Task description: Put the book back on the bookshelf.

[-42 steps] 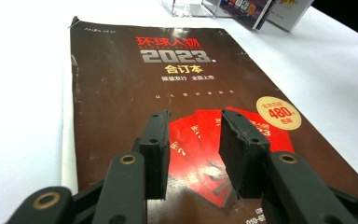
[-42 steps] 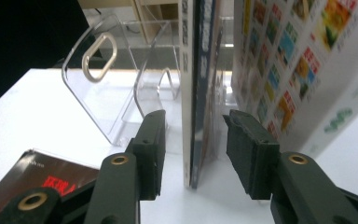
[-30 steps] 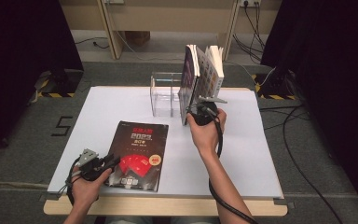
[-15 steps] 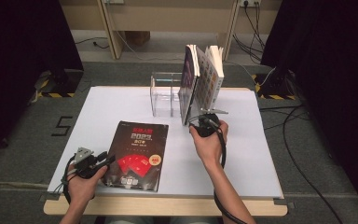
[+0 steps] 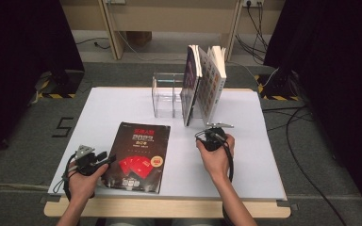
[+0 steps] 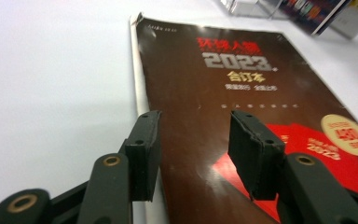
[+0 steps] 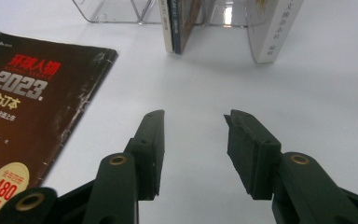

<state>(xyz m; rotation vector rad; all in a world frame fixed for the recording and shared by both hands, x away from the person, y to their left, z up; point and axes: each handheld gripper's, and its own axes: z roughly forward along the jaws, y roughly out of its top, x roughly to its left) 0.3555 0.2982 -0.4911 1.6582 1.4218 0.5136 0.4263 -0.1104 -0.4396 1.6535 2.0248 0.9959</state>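
1. Nearest the person, the left gripper (image 5: 104, 158) hovered at the near left corner of the dark book (image 5: 139, 155), which lay flat, cover up, on the white table (image 5: 108, 103). In the left gripper view its jaws had just been opening and stood fairly wide, one pad (image 6: 144, 151) over the spine edge, the other over the cover, pressing on nothing.

2. That book (image 6: 242, 107) looked like a thick bound volume with a soft glossy cover (scuffed white along the spine and at one corner), so I judged it fairly heavy, likely to sag if lifted by one corner, and slick on its face.

3. The best hold seemed to be the spine edge, where the pages are bound and stiffest; since the book lay flush on the table, a jaw would first have to get under that edge, or the book be slid out over the table's near edge.

4. Farther in and to the right, the right gripper (image 5: 212, 136) hung low over bare table, jaws wide and empty, its pads (image 7: 251, 154) aimed at the rack.

5. Beyond it stood the clear plastic rack (image 5: 166, 96) with two upright books (image 5: 202, 84) leaning apart in its right-hand slots; the left-hand slots were free (room, it seemed, for the dark book).

6. A soft cover squeezed hard could crease, so a moderate grip near the spine looked wiser.
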